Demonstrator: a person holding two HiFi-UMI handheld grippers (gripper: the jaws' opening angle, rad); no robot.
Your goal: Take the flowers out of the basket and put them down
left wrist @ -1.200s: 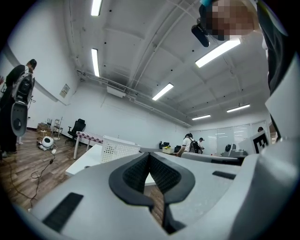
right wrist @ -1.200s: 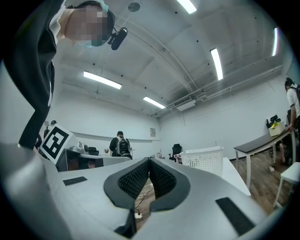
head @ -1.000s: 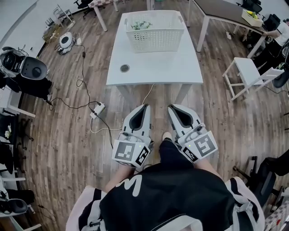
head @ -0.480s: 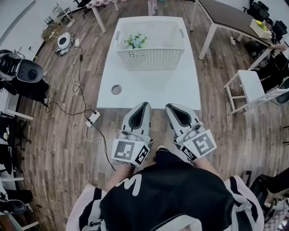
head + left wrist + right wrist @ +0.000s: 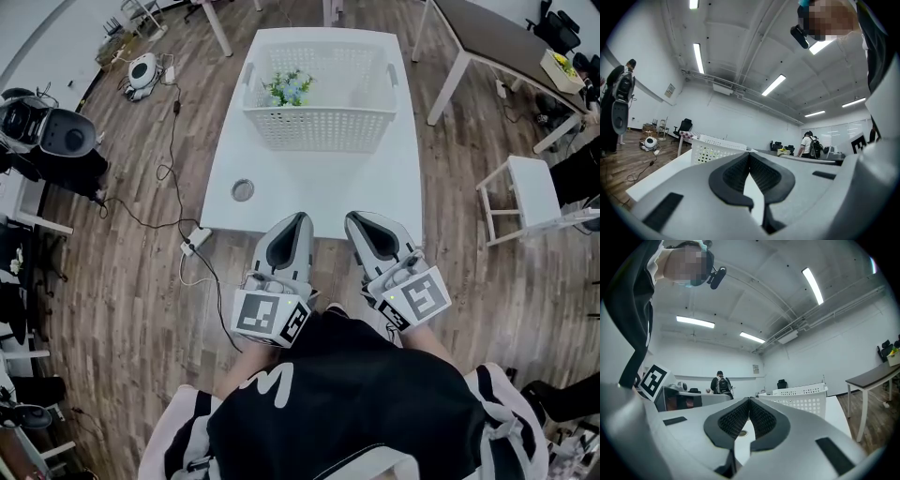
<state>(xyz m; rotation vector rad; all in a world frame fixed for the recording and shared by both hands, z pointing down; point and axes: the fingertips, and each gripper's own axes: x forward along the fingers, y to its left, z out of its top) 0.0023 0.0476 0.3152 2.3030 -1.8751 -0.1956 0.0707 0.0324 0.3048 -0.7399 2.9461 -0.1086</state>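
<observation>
A white perforated basket [image 5: 319,127] stands at the far end of a white table [image 5: 319,192]. A small bunch of green and pale blue flowers [image 5: 287,88] lies inside it at the left. My left gripper [image 5: 299,219] and right gripper [image 5: 355,218] are side by side at the table's near edge, both shut with nothing between the jaws. In the left gripper view the basket [image 5: 715,148] shows ahead, beyond the shut left gripper [image 5: 749,153]. In the right gripper view the basket [image 5: 801,398] is ahead right of the shut right gripper [image 5: 749,400].
A round cable hole [image 5: 243,190] sits in the table's left part. A power strip [image 5: 194,240] and cables lie on the wooden floor at left. A white stool [image 5: 530,190] stands right of the table, a dark table [image 5: 497,42] beyond it. A person [image 5: 721,383] stands far off.
The person has stepped up to the table, so the table and basket have come nearer in the head view. Both grippers stay shut and side by side.
</observation>
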